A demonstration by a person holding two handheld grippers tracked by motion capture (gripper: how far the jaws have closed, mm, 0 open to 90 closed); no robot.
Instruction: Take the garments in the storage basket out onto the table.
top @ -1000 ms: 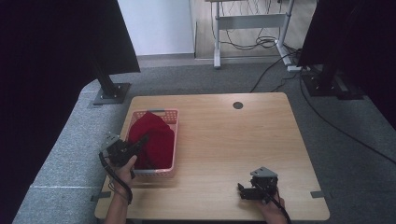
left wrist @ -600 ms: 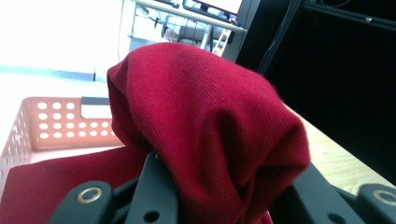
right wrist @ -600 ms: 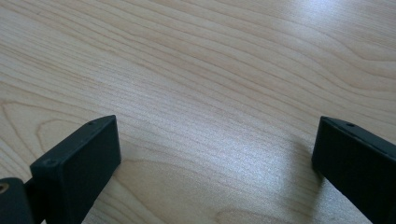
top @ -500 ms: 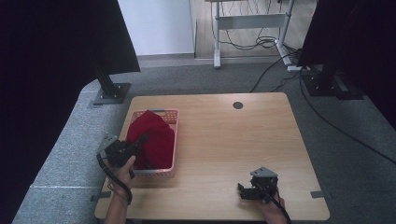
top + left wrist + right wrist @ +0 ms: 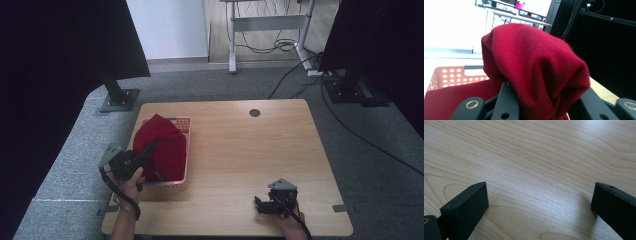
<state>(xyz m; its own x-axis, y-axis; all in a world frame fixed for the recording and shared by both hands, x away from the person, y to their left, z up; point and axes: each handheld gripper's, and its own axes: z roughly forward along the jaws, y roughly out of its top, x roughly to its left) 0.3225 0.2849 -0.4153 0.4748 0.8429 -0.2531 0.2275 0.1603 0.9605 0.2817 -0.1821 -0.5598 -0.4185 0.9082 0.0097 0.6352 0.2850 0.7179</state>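
Most of the tabletop (image 5: 235,150) is bare wood, free for moving. Pink basket (image 5: 184,125) hugs its left edge. Red cloth (image 5: 165,147) is bunched over it, not yet lifted clear. Left hand-held gripper (image 5: 145,152) pinches a fold; right hand-held gripper (image 5: 260,206) rests wide apart, holding nothing.

I've got the basket (image 5: 183,175) at the surface's (image 5: 240,150) left edge, the cloth (image 5: 161,147) heaped in it. My left tool (image 5: 145,151) sits at the basket's near-left corner; my right tool (image 5: 260,205) rests well right of the basket.
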